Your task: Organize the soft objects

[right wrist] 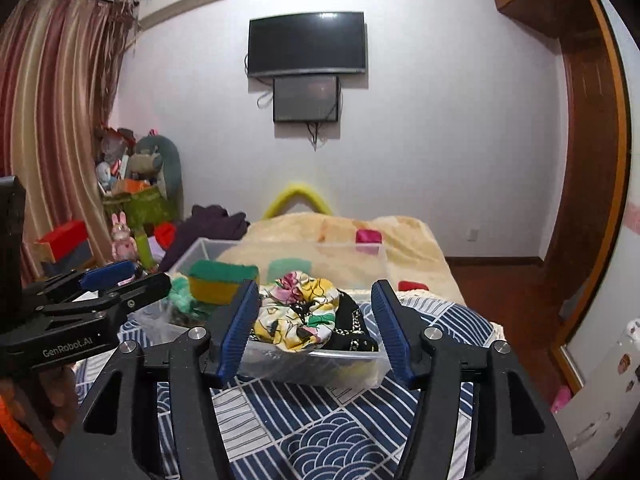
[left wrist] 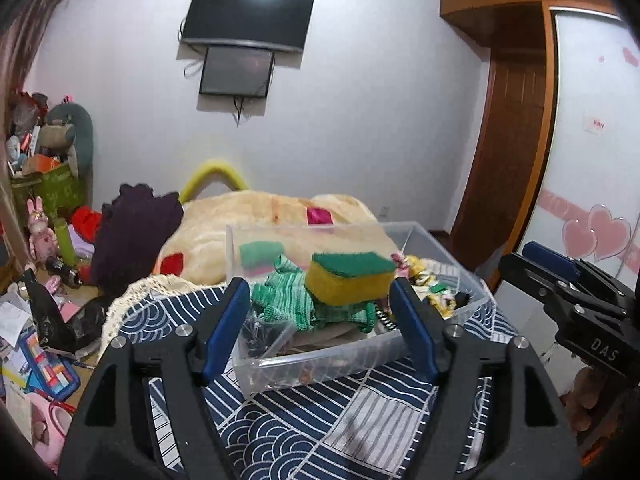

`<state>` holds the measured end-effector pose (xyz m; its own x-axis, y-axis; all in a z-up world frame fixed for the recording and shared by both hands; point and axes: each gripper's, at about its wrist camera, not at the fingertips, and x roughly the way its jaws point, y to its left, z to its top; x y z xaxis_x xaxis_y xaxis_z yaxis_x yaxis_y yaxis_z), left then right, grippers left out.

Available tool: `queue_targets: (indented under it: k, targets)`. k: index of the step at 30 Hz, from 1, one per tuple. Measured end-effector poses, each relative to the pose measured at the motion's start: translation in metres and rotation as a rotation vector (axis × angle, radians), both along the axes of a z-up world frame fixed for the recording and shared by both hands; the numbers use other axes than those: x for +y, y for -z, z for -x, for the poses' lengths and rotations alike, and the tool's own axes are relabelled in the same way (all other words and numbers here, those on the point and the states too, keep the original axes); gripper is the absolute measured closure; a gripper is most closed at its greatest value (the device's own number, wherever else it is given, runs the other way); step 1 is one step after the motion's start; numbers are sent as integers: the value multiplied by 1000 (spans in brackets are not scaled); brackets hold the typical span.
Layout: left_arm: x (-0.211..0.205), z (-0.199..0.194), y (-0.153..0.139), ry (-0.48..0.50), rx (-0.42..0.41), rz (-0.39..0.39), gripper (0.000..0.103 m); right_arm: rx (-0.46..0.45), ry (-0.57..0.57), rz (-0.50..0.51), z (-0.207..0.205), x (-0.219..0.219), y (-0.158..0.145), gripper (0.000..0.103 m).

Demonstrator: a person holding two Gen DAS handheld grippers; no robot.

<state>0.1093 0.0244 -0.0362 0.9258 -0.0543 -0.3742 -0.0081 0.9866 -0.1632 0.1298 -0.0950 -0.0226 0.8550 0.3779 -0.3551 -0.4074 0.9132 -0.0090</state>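
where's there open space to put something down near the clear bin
The patterned blue bedspread between the clear bin and both open hand-held grippers lies bare. The bin itself is crowded: sponge atop green cloth on its left, floral fabric on its right.

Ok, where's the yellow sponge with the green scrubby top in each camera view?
Left wrist view: the sponge sits centre frame, on the green striped cloth in the clear bin, between the left hand-held gripper fingers.
Right wrist view: the sponge is left of centre, at the bin's left side, beside the floral cloth.
Shared landmark: the wall TV.
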Motion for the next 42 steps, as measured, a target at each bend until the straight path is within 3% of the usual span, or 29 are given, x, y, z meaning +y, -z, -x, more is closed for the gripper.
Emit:
queue_targets:
  k: [3, 6, 8, 12, 22, 42]
  targets:
    - [-4, 17, -11, -2, -44, -6, 16, -17, 8, -26, 9, -5, -5, 24]
    - [-9, 32, -20, -5, -87, -29, 6, -56, 24, -47, 18, -9, -10, 20]
    - [-12, 40, -24, -13, -105, -52, 5, -69, 22, -53, 24, -10, -12, 18]
    - [-17, 53, -30, -19, -134, -64, 0, -88, 29, -67, 31, -12, -15, 3]
    - [-18, 64, -25, -25, -129, -67, 0, -129, 39, -63, 47, -11, -13, 1]
    - [-19, 67, -23, -24, -136, -72, 0, -121, 37, -64, 53, -9, -11, 1]
